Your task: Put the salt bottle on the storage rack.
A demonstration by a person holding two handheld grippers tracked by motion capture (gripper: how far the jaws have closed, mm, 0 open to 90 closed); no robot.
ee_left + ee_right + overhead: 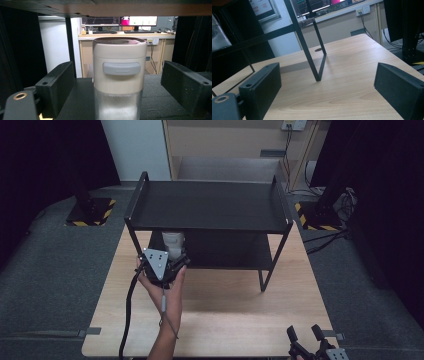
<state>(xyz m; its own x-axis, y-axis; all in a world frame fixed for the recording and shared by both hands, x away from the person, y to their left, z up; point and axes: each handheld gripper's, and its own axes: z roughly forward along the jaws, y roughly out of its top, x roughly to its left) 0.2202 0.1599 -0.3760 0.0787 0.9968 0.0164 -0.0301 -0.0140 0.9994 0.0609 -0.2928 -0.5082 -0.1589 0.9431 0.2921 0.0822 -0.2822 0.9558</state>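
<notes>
In the left gripper view, the left gripper (117,82) stands open, its 2 black jaws clear of the jar (119,77) on either side, touching nothing. The jar sits upright at the centre of that frame, on the lower tier of the black shelf (210,205); in the high view it peeks out at centre left, just above the hand. To finish well, the hand should probably draw straight back, keeping both jaws off the walls. The jar has a cream lid with a grey tab and a clear, frosted body. At the lower right of the high view, the right gripper (305,332) rests open over the wooden table (235,310).
</notes>
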